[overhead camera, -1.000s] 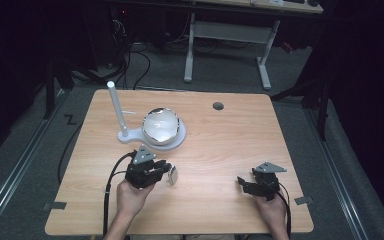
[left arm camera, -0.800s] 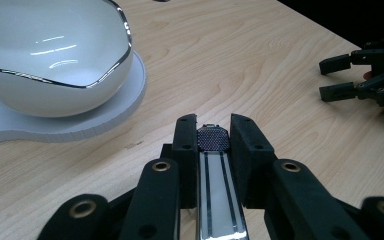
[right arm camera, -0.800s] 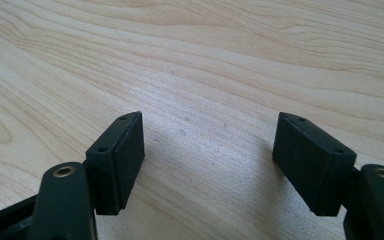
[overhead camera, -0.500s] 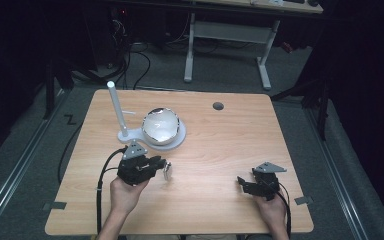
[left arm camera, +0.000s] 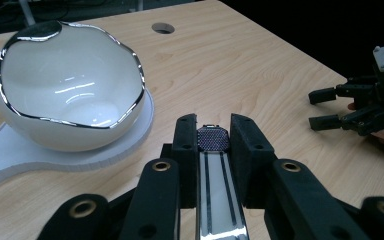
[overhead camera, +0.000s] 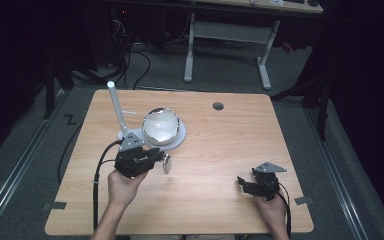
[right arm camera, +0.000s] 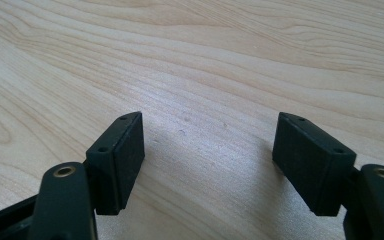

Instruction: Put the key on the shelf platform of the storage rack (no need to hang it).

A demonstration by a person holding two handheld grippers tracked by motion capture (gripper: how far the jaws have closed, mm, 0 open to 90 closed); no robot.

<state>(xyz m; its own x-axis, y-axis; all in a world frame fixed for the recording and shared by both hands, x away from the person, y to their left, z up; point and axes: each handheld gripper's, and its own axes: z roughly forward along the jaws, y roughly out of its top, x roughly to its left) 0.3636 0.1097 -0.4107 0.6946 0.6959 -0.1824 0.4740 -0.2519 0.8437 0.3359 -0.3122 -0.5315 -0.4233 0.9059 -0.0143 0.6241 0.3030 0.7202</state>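
Left gripper view: left gripper (left arm camera: pixel 213 145) clamps a metal spoon (left arm camera: pixel 215 170) by its handle, white bowl (left arm camera: pixel 70 95) just ahead-left. High view adds the spoon's round head (overhead camera: pixel 166 163) beyond the jaws. Right gripper (right arm camera: pixel 207 155) gapes wide, holding nothing, bare table (right arm camera: pixel 205 60) ahead.

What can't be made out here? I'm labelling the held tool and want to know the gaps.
- Metal utensil: left gripper view, handle cut off by the bottom edge; its working end sits behind the fingers.
- Same utensil, high view: too small to tell its type.
- Bowl: its far rim cut off by the top edge.
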